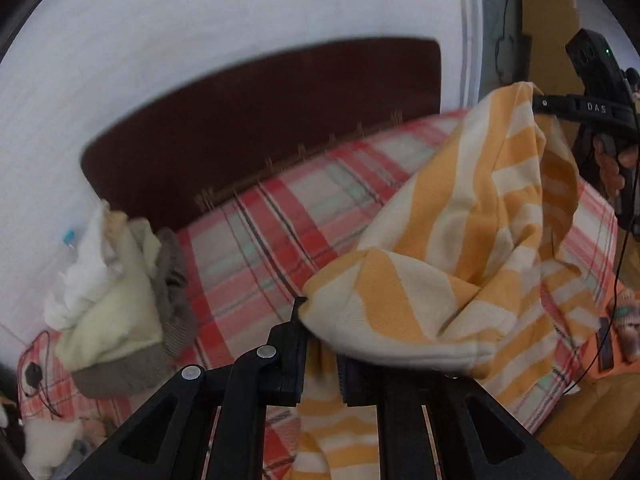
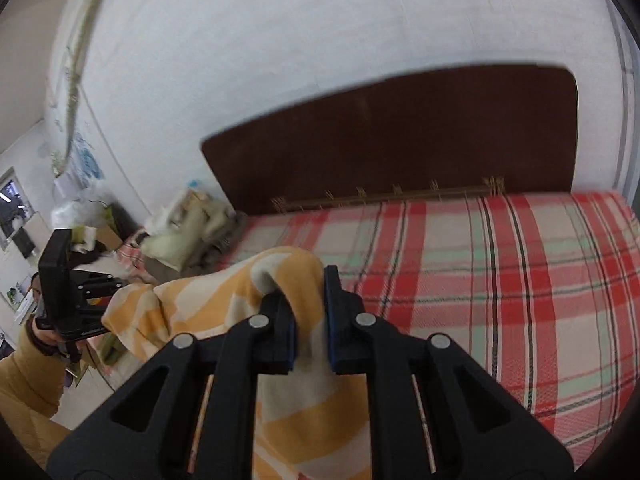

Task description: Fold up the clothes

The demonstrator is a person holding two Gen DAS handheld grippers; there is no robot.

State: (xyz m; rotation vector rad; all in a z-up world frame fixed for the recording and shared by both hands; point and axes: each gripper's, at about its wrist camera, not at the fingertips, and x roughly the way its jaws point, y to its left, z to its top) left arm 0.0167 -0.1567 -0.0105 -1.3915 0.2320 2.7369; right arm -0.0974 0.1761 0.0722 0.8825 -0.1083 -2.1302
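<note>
The bed (image 2: 500, 280) (red plaid cover) lies before a dark headboard (image 2: 400, 140), with a heap of clothes (image 1: 116, 300) at its far corner. Above it hangs the orange-striped garment (image 1: 460, 248), stretched between the left gripper (image 1: 320, 356) and right gripper (image 2: 310, 320), each clamped on its cloth.

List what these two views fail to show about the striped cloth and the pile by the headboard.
- Striped cloth: garment type unclear; bunched, lower part cut off behind the left tongs and right tongs.
- Pile of clothes: items blurred in left view, too small in right view.
</note>
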